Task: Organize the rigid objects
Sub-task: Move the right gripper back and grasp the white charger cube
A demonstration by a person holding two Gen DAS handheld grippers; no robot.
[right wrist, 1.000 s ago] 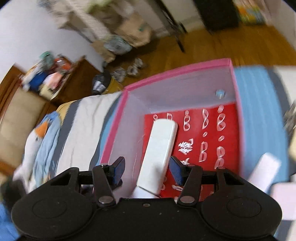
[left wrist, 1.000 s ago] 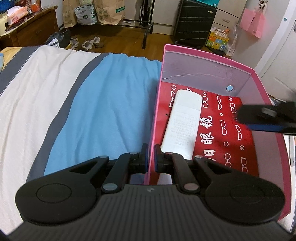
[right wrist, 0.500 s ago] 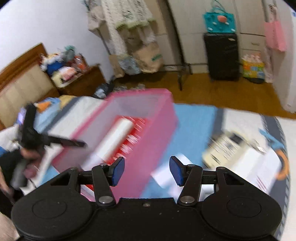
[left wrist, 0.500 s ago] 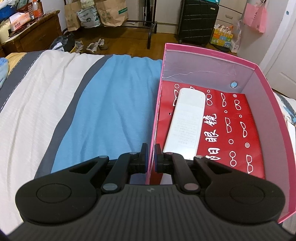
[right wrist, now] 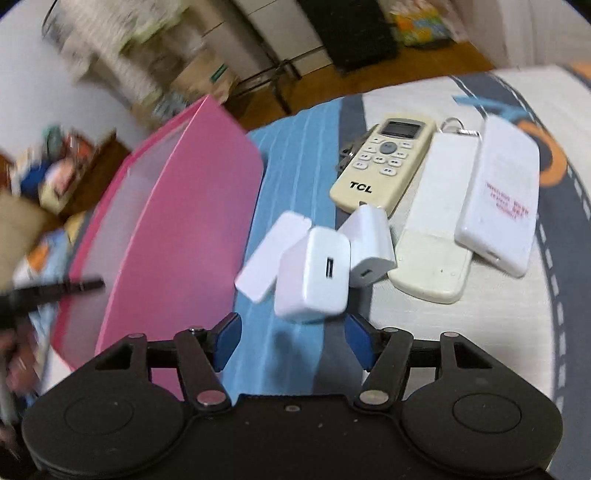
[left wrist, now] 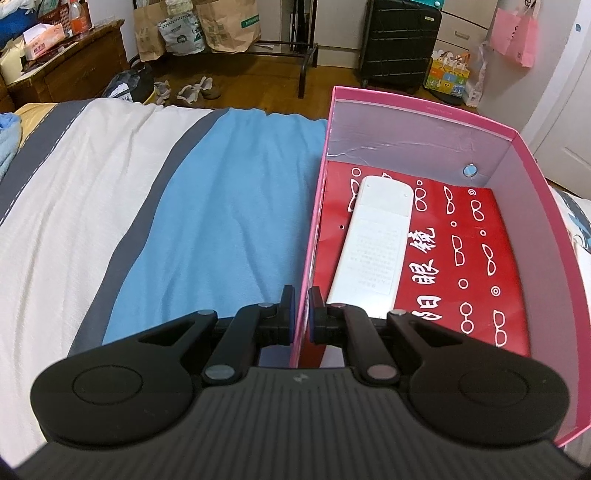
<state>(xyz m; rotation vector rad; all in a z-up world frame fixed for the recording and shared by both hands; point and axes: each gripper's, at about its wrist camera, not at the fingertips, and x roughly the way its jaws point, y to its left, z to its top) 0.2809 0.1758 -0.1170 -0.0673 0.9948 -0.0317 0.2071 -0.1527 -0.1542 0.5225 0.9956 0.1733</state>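
A pink box (left wrist: 546, 236) sits on the bed with a white remote (left wrist: 373, 247) lying face down on its red floor. My left gripper (left wrist: 301, 314) is shut on the box's left wall near its front corner. My right gripper (right wrist: 291, 341) is open and empty, just short of a white USB charger (right wrist: 314, 273). Beside it lie a flat white piece (right wrist: 271, 254), a second charger (right wrist: 369, 245), a cream TCL remote (right wrist: 380, 162), a long white remote (right wrist: 436, 225) and a white power bank (right wrist: 498, 199). The pink box (right wrist: 177, 236) stands to their left.
The bed cover has blue, white and grey stripes (left wrist: 207, 221). Beyond the bed are a wooden floor, paper bags (left wrist: 221, 26), a black suitcase (left wrist: 399, 40) and a wooden cabinet (left wrist: 62, 70). A key ring (right wrist: 454, 123) lies behind the remotes.
My right gripper has swung out of the box, away from the white remote inside, and right to the pile of chargers and remotes. My left gripper has kept its hold on the box wall.
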